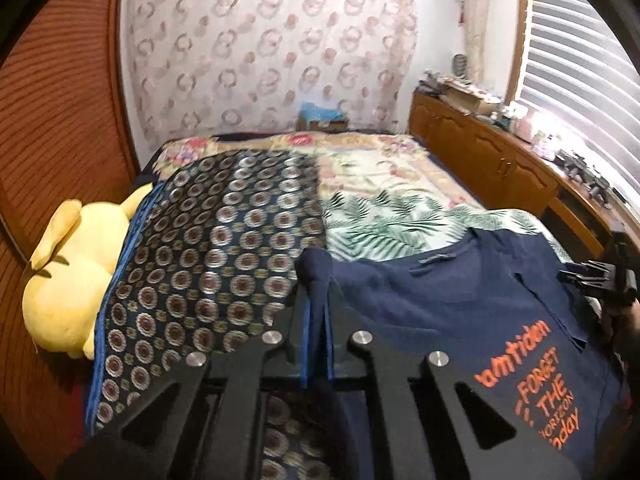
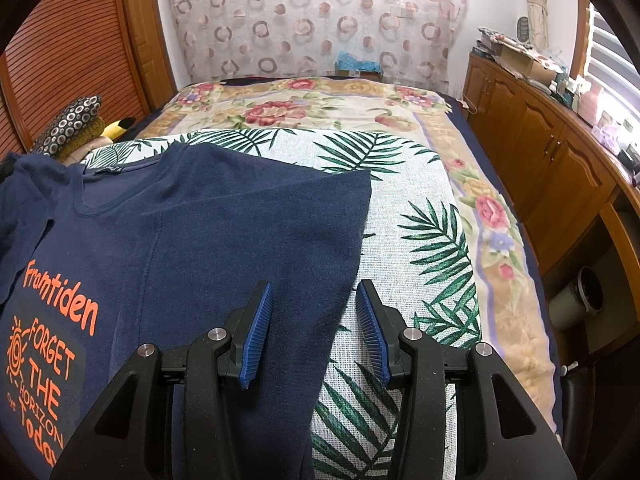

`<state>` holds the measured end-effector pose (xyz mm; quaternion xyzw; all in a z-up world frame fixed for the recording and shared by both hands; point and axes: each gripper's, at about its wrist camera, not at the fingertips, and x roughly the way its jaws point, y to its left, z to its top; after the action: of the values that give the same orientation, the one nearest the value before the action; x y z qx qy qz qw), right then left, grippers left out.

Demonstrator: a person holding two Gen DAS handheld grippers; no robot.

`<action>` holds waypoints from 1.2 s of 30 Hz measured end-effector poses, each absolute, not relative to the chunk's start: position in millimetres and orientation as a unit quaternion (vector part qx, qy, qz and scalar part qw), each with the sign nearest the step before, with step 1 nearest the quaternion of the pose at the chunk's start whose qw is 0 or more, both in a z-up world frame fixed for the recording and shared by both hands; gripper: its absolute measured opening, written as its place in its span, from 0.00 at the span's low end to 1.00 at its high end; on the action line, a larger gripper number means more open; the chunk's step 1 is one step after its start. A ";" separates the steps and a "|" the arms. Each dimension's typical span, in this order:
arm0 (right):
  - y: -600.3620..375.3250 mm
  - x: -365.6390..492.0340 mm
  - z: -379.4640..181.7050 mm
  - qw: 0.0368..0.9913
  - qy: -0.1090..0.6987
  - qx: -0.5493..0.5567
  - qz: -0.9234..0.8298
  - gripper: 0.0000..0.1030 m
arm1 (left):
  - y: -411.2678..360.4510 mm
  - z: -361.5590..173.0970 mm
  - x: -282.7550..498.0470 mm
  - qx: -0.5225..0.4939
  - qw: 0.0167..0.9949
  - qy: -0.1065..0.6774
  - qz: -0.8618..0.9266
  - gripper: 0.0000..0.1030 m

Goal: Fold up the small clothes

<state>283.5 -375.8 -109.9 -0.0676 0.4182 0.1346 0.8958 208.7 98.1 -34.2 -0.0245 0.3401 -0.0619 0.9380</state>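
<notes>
Blue shirt (image 2: 208, 232) with orange words, flat on the leafy cloth (image 2: 404, 208) on the bed (image 2: 516, 304). Left gripper (image 1: 318, 300) squeezed tight on the shirt's sleeve, bunched between the fingers. Right gripper (image 2: 316, 332) loose, fingers apart over the other sleeve edge, not pinching. Yellow plush toy (image 1: 72, 280) beside the bed.
</notes>
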 end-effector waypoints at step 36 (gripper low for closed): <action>-351.5 331.9 -79.5 0.898 0.409 -0.058 0.153 0.04 | 58.4 -35.0 138.3 -0.012 0.943 0.312 -0.117 0.02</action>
<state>331.9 -351.5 -79.5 -0.0579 0.4090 0.1529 0.8978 138.3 58.4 -35.0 -0.0121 0.3117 -0.1167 0.9429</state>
